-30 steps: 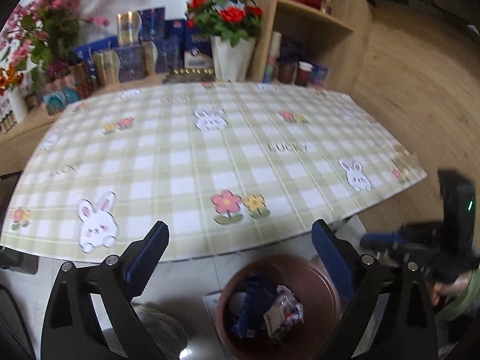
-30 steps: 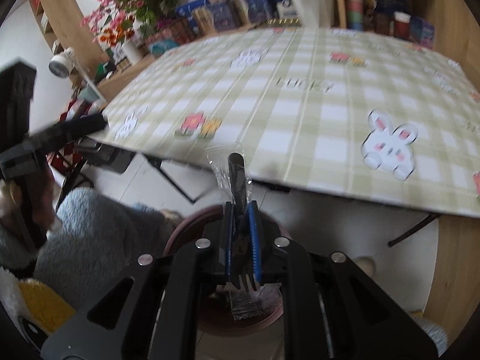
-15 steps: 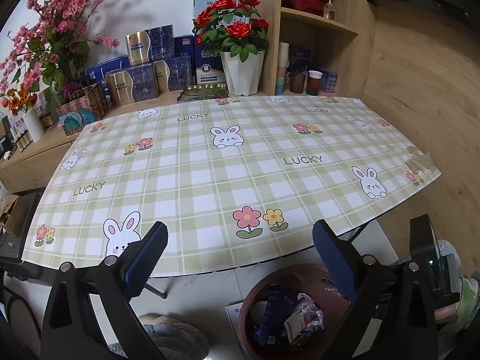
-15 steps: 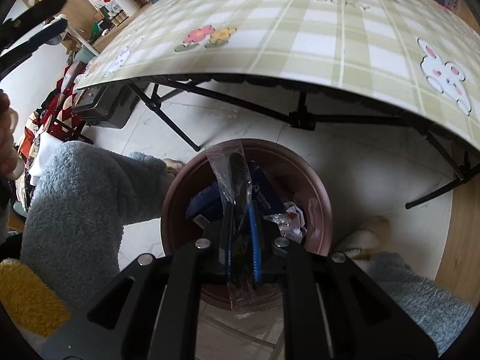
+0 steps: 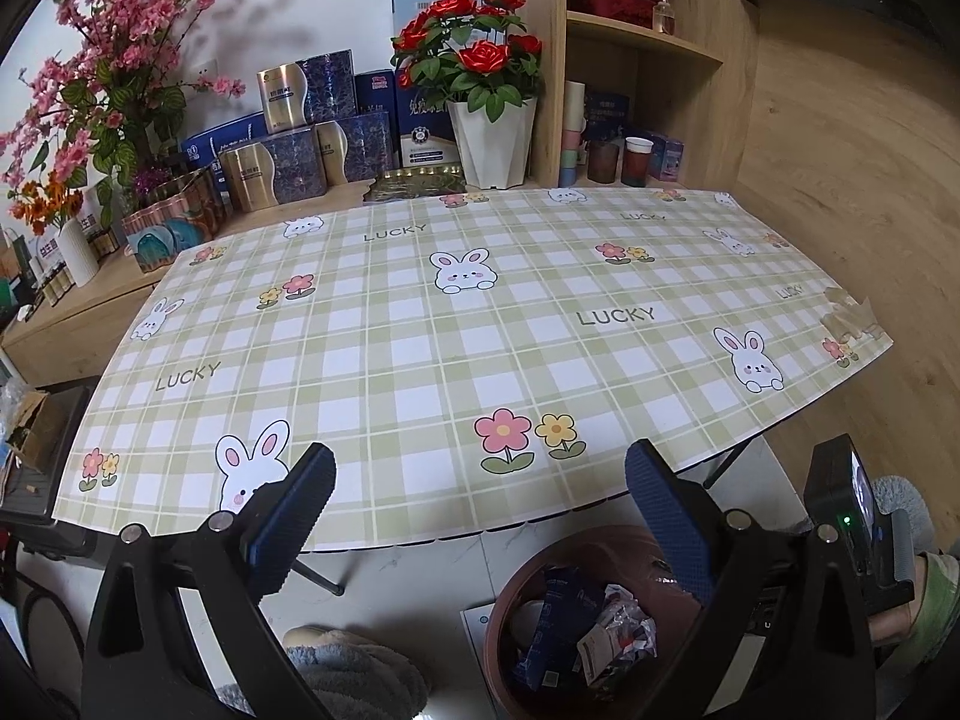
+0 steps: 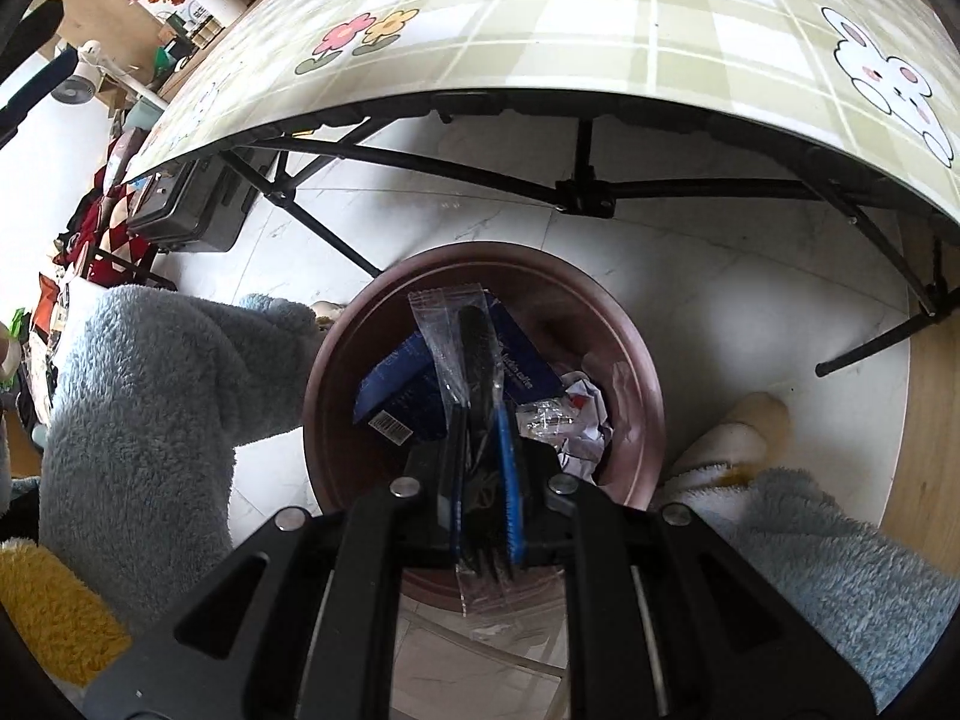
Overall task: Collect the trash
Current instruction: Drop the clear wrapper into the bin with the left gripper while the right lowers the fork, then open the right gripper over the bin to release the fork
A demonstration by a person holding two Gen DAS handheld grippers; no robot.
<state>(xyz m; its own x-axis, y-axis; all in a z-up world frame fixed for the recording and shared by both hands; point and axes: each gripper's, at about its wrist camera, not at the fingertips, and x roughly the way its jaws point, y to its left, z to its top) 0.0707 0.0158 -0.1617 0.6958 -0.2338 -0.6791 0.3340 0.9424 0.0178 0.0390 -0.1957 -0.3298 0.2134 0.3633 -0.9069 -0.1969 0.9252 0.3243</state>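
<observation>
A black plastic fork sealed in a clear wrapper (image 6: 465, 354) is pinched between the pads of my right gripper (image 6: 480, 414), which is shut on it and points down over the brown trash bin (image 6: 636, 354). The bin (image 5: 510, 594) stands on the floor below the table's front edge and holds a blue carton (image 6: 396, 384) and crumpled wrappers (image 6: 570, 414). My left gripper (image 5: 480, 480) is open and holds nothing; it hovers over the near edge of the checked tablecloth (image 5: 420, 330). The right hand-held gripper's body (image 5: 852, 516) shows at the right of the left wrist view.
The folding table's black legs (image 6: 588, 186) cross behind the bin. A person's fluffy grey-blue legs (image 6: 156, 396) and slippers (image 6: 738, 432) flank the bin. Boxes, flower vases (image 5: 492, 138) and a wooden shelf (image 5: 648, 42) line the table's far side.
My right gripper has sunk from table height to just over the bin, still gripping the wrapped fork. The left gripper has tilted up slightly, staying in place and open.
</observation>
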